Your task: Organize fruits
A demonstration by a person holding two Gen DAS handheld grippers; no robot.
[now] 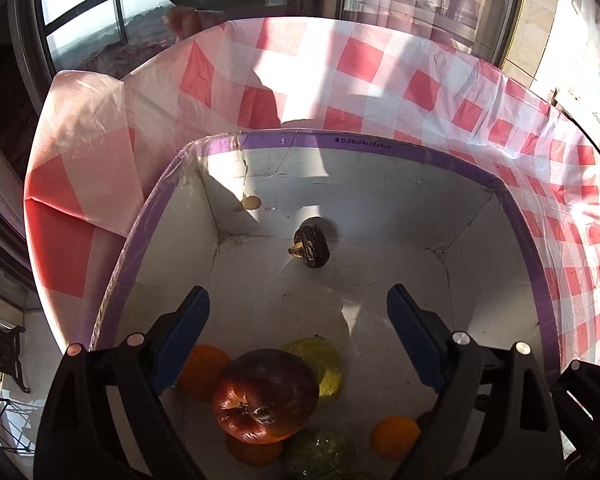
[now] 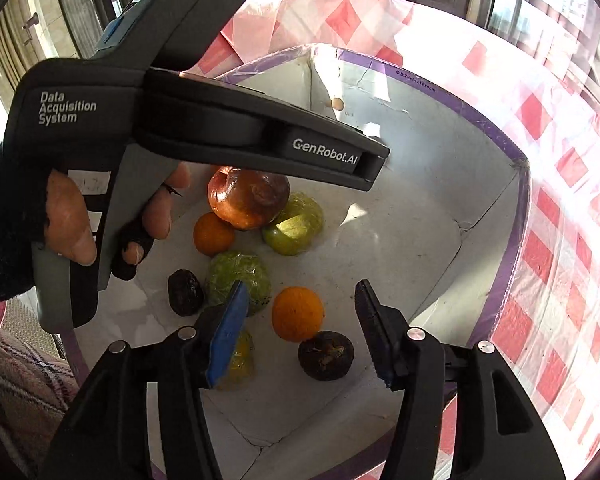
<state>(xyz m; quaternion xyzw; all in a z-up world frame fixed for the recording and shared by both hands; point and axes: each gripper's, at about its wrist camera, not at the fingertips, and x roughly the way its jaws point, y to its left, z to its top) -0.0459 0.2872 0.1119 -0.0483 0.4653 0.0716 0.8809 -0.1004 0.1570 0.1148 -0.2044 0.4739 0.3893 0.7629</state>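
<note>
Nine or so fruits [image 2: 248, 199] fill the box [image 2: 496, 132].

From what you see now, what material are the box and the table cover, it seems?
Box: probably cardboard, matte white inside with purple-taped rim; creases, cracks and a stain show on its walls. Table cover: likely thin plastic sheet, glossy red-and-white check; it wrinkles, shines in sunlight and looks partly see-through.
</note>
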